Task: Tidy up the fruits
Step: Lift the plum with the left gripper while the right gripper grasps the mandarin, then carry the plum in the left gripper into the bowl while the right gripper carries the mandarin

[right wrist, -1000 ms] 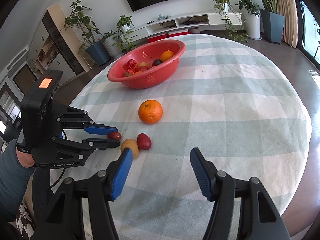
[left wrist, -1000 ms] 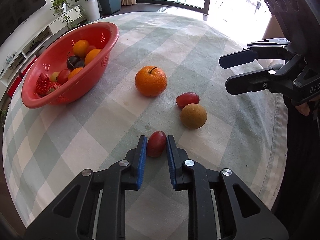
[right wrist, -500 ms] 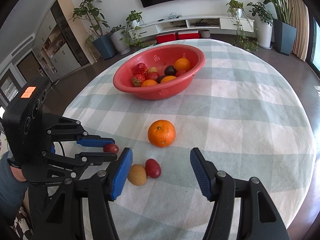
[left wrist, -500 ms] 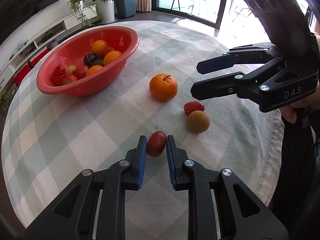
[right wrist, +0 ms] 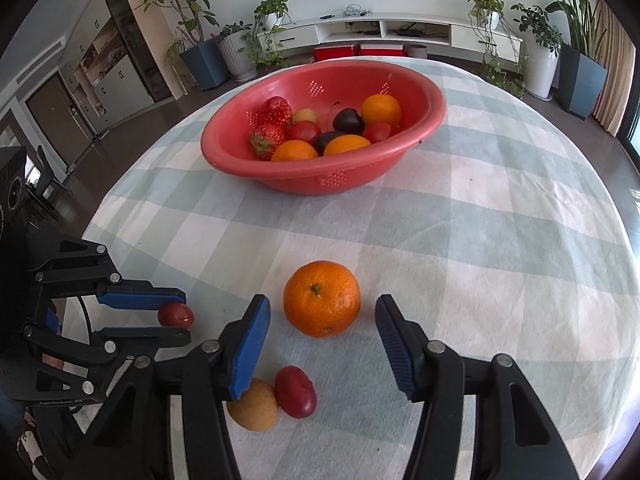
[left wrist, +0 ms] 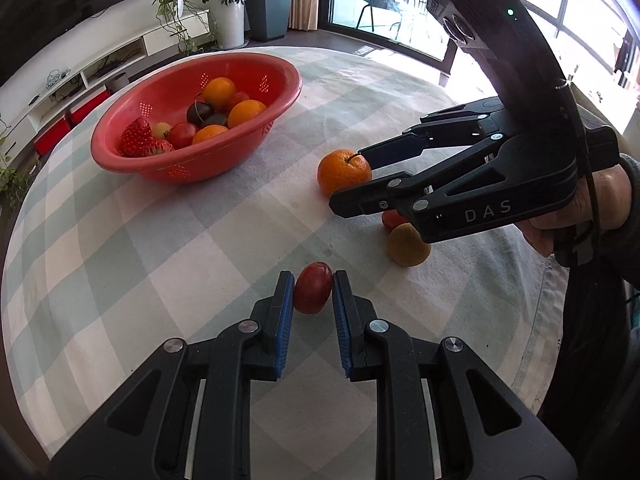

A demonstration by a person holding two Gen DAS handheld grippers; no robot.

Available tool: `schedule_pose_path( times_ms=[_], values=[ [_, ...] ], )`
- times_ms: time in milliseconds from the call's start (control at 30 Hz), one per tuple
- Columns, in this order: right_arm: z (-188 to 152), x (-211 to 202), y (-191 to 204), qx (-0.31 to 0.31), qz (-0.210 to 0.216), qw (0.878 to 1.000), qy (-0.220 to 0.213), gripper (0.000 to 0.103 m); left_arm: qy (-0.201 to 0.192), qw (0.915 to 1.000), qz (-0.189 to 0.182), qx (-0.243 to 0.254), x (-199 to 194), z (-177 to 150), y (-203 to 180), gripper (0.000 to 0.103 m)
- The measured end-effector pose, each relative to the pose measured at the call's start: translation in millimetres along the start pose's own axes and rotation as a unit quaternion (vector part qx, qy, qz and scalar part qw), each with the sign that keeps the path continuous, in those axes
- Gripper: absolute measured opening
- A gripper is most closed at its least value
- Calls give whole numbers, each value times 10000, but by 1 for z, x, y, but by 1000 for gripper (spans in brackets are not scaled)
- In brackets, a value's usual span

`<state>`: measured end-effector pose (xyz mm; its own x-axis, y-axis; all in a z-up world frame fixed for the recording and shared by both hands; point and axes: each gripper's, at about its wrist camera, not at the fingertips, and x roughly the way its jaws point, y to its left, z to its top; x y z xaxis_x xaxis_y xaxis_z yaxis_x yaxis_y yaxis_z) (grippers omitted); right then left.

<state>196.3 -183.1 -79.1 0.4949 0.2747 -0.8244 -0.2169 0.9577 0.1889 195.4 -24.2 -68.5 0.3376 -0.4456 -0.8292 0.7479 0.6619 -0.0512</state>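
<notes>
Checked cloth (right wrist: 500,240) on round table, living room. Left gripper (left wrist: 313,294) clamping red fruit (left wrist: 313,287); right gripper (right wrist: 322,320) closing around orange (right wrist: 322,298), seemingly untouched.

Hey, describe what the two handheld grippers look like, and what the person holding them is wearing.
Both grippers are black plastic linkage frames with silver screw heads and ribbed blue pads inside the fingers. The right gripper carries white "DAS" lettering, a black camera housing with a green light on top, and a thin black cable. The left gripper also has a black camera block and a cable. The hand wears a dark grey-blue sleeve.
</notes>
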Motion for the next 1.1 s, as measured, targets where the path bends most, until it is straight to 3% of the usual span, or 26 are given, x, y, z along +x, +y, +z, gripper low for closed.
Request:
schedule_pose_path(
  times_ms=[267,833,1100],
  values=[
    [1,2,1,-82,6,10000,-54,42,-80,9999,46,-132,-3,1,1,18],
    [-1,-32,2,-64,81,9994,-323,42,-391,9981,251,-398,-25,12,14,18],
    [34,-69,-12,-58,-53,9972,-748,42,-736,9941,516,-603,-50,45,41,18]
  ],
)
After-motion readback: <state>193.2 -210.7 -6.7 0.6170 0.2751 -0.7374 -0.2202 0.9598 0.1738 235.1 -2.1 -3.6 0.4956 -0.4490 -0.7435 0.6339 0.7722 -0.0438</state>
